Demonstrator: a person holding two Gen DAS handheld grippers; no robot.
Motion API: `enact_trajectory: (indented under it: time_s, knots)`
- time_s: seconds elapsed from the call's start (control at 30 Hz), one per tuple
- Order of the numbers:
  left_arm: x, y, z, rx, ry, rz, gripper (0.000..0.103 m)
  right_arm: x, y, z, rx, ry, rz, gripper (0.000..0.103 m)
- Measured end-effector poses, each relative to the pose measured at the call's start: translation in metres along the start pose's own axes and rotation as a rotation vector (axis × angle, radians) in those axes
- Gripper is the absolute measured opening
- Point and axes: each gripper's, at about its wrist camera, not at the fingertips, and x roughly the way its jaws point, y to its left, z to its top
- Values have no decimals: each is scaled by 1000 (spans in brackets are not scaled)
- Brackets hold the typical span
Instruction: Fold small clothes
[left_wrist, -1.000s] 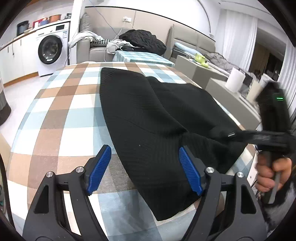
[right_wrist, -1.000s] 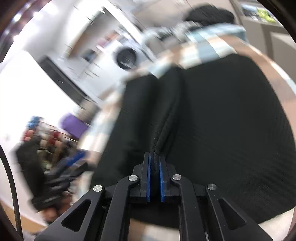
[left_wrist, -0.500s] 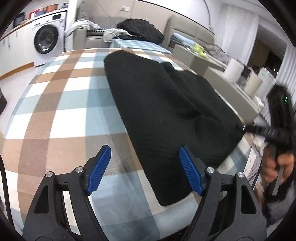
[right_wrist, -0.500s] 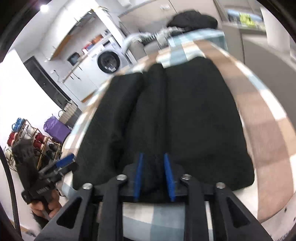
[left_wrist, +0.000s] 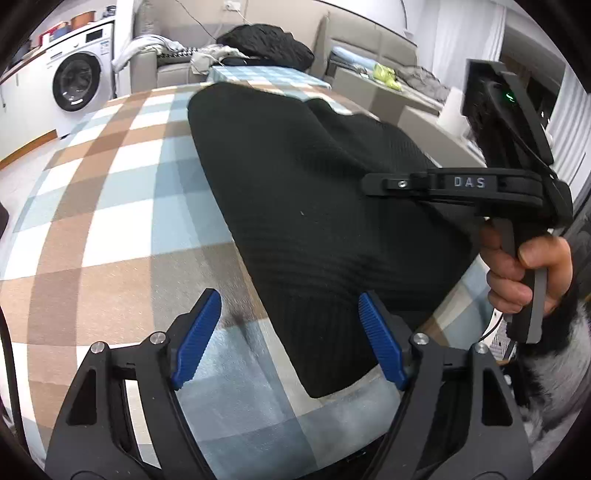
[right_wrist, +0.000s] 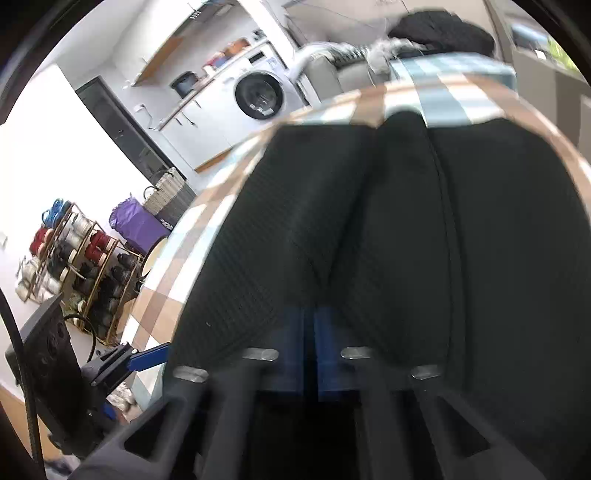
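Note:
A black ribbed knit garment lies lengthwise on the checked tablecloth, folded into a long shape. My left gripper is open, its blue pads straddling the garment's near left corner, just above the cloth. My right gripper is motion-blurred; its blue pads stand almost together over the garment's near edge, with no cloth seen between them. From the left wrist view the right gripper hovers over the garment's right side, held by a hand.
A washing machine stands at the back left. A sofa with piled clothes lies behind the table. A rack of spools and a purple bag stand on the floor to the left.
The right gripper let go of the garment fold, opened a little, then closed almost together and moved forward over the cloth. The left gripper drew back toward the near corner.

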Motion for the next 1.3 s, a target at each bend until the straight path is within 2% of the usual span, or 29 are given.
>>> enact_trajectory:
  time_s: [0.07, 0.13, 0.2, 0.27, 0.33, 0.4, 0.5, 0.7, 0.8, 0.9, 0.93, 0.97, 1.0, 1.07, 1.2, 1.23, 1.3]
  knots:
    - [-7, 3, 3, -18, -25, -6, 75, -35, 11, -2, -66, -128, 42, 4]
    - [-11, 5, 6, -32, -39, -19, 79, -55, 11, -5, -81, -179, -8, 4]
    - [-9, 6, 7, -31, -39, -19, 80, -49, -5, -7, -45, -129, -110, 4]
    - [-1, 5, 6, -22, -14, -9, 80, -35, -21, -10, 9, -75, -154, 7]
    - [3, 5, 5, -26, -3, -1, 80, -29, -32, -13, 64, -42, -135, 12]
    - [2, 5, 4, -25, -5, 0, 80, -34, -32, -18, 88, -32, -94, 22]
    - [-1, 8, 5, -29, -13, 7, 80, -50, -23, -28, 52, -42, -17, 33]
    - [-2, 15, 6, -58, -13, -7, 80, -83, -23, -68, -12, 0, 87, 45]
    - [-2, 15, 6, -58, -8, -13, 80, -82, -15, -84, -105, 25, 57, 54]
    - [-1, 14, 6, -53, -4, -11, 80, -78, -8, -87, -182, 31, 22, 56]
    - [-1, 14, 7, -53, 0, -10, 80, -76, -6, -88, -203, 37, 14, 56]
    - [0, 14, 7, -50, 4, -9, 80, -73, -4, -89, -236, 39, -3, 51]
    - [1, 13, 7, -46, 7, -8, 80, -69, -2, -90, -268, 38, -30, 31]
    - [2, 12, 7, -41, 12, -6, 80, -65, -1, -88, -294, 37, -32, 7]
    - [2, 13, 7, -46, 9, -4, 80, -96, 2, -86, -324, -61, 70, 6]
    - [3, 14, 7, -48, 11, -5, 80, -100, -3, -86, -309, -56, 70, 6]
    - [5, 13, 6, -37, 25, -5, 80, -92, -12, -86, -295, -7, -13, 6]
